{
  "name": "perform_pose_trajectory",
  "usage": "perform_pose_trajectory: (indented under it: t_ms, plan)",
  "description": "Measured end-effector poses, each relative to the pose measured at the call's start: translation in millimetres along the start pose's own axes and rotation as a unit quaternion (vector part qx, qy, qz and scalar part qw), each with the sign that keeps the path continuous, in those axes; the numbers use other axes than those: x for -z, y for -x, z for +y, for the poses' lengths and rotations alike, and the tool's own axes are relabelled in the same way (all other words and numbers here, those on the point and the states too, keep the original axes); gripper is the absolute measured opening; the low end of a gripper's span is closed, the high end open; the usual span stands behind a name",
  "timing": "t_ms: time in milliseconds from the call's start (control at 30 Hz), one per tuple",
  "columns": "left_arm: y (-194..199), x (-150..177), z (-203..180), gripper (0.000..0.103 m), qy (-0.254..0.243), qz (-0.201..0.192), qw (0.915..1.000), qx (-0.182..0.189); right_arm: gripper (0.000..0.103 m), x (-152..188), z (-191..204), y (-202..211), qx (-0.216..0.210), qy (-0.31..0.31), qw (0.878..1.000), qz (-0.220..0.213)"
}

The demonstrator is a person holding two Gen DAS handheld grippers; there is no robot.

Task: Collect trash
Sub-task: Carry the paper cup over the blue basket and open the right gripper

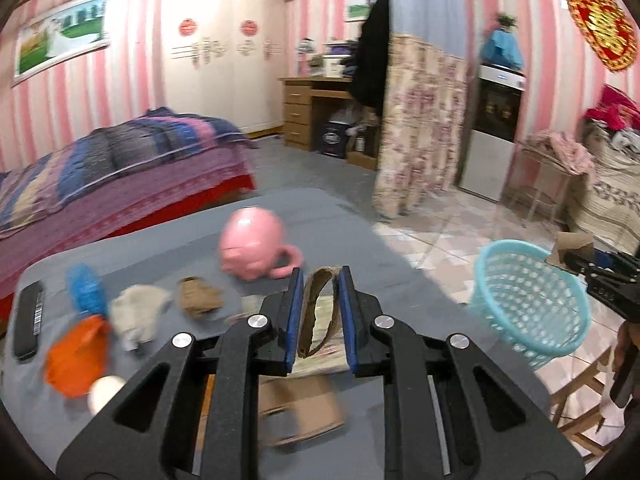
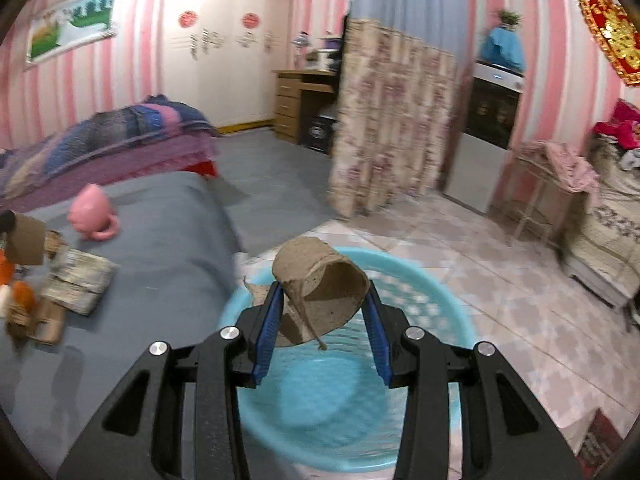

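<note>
A: So, what is the left gripper [image 1: 319, 312] holding?

B: Its blue pads are pinching a flattened brown cardboard ring [image 1: 318, 312], squeezed into a narrow loop between them, above the grey-covered table [image 1: 352, 224].

A: And the right gripper [image 2: 322, 312]?

B: Its jaws are clamping a crumpled brown cardboard tube [image 2: 320, 284] by its sides, and it is hanging over the round light-blue plastic lattice basket [image 2: 432, 292], which is sitting on the tiled floor [image 2: 500, 280] just off the table's right edge.

A: What is lying on the table?

B: Toward its left edge, a crumpled orange wrapper [image 1: 76, 356], a blue crumpled piece [image 1: 86, 290], a whitish wad [image 1: 138, 314], a small brown scrap [image 1: 199, 296] and a black remote control [image 1: 28, 320] are resting. A pink pig-shaped ceramic mug [image 1: 256, 242] is lying tipped near the middle, and a folded newspaper [image 2: 78, 280] is sitting nearer the front edge, under the left gripper.

A: Is the basket holding anything?

B: Blur is hiding that; I cannot tell.
</note>
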State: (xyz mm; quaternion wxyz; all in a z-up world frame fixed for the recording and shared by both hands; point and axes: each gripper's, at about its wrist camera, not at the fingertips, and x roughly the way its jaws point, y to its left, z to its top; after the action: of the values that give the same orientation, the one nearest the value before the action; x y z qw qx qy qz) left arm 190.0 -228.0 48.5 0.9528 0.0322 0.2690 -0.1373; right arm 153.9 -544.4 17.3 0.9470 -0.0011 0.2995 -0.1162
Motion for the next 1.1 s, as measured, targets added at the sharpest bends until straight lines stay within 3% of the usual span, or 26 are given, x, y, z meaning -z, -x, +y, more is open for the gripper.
perform_pose_trajectory:
  t_ms: [133,467,600,800,867,933,1100]
  plan:
    - [-23,-6,-47,0.017,-0.017,0.003,0.9991,0.039,0.04,3,-28,-10,0.041,-0.009,0.999,0.009]
    - [-65,-13,-157,0.017,-0.059,0.004,0.9909,0.121,0.04,14,-75,-24,0.072,-0.05,0.996,0.023]
    - [-88,-9,-194,0.017,-0.075,0.026,0.986,0.147,0.04,20,-91,-26,0.081,-0.068,0.994,0.026]
    - [-124,0,-227,0.018,-0.108,0.045,0.9827,0.144,0.04,25,-100,-29,0.078,-0.088,0.993,0.027]
    - [-131,1,-230,0.023,-0.113,0.051,0.9818,0.144,0.04,25,-97,-33,0.075,-0.084,0.993,0.028]
    - [-138,3,-229,0.051,-0.115,0.055,0.9838,0.126,0.04,25,-94,-36,0.075,-0.08,0.994,0.029]
    - [-137,0,-211,0.07,-0.096,0.05,0.989,0.101,0.04,27,-86,-39,0.078,-0.073,0.994,0.032]
